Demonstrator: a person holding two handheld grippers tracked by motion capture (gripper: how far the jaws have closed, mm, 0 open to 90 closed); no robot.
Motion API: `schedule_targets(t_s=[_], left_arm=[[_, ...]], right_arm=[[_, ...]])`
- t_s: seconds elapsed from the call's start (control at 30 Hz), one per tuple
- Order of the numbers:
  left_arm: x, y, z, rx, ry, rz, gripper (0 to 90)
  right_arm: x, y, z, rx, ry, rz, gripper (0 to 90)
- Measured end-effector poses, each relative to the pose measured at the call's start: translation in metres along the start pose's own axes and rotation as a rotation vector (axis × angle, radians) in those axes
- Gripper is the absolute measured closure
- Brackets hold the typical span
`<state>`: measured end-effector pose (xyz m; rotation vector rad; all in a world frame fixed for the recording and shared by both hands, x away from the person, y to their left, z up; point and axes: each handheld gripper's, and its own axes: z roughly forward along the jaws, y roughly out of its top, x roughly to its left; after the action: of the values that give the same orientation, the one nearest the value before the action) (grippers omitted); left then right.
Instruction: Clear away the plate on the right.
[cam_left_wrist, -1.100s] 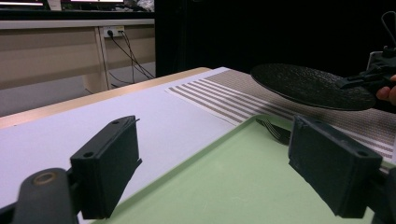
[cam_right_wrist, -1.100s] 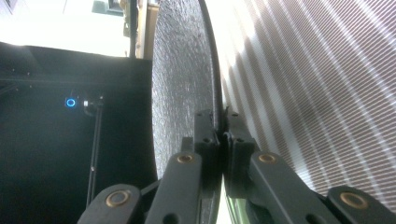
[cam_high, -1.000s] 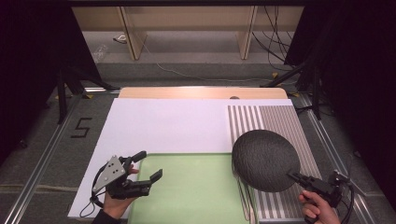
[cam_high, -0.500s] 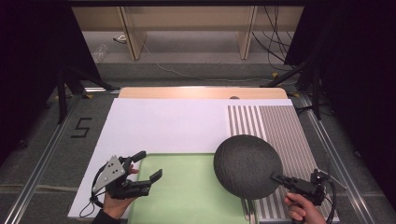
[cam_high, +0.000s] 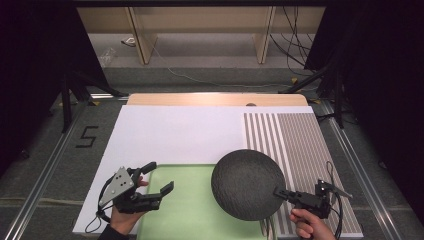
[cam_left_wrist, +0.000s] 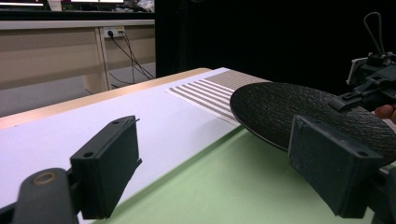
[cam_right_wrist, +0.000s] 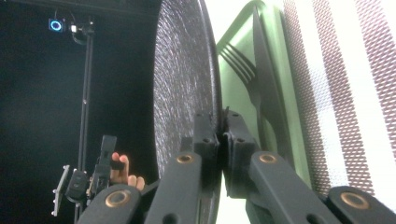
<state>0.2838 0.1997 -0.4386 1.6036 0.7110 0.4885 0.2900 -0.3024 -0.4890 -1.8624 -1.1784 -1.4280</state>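
A round black textured plate (cam_high: 247, 184) hangs tilted over the right part of the green mat (cam_high: 190, 210). My right gripper (cam_high: 277, 191) is shut on its right rim; in the right gripper view its jaws pinch the plate's edge (cam_right_wrist: 184, 79). A dark fork (cam_right_wrist: 238, 65) and knife (cam_right_wrist: 264, 70) lie on the green mat under the plate. My left gripper (cam_high: 160, 176) stands open at the mat's left edge, nothing between its fingers (cam_left_wrist: 109, 163). From there the plate (cam_left_wrist: 303, 112) shows close ahead.
The green mat lies on a white board (cam_high: 175, 135). A brown and white striped mat (cam_high: 295, 145) covers the board's right side. A wooden strip (cam_high: 215, 99) runs along the far edge, with dark floor and stands beyond.
My right gripper has carried the plate leftward, off the striped mat and over the green mat. The left gripper has stayed where it was.
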Motion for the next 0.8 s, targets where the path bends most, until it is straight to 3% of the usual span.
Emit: schedule_targets(t_s=[0.8], left_arm=[[0.001, 0.000, 0.000, -0.002, 0.001, -0.003, 15.9]], right_arm=[[0.009, -0.016, 0.035, 0.118, -0.026, -0.049, 85.5]])
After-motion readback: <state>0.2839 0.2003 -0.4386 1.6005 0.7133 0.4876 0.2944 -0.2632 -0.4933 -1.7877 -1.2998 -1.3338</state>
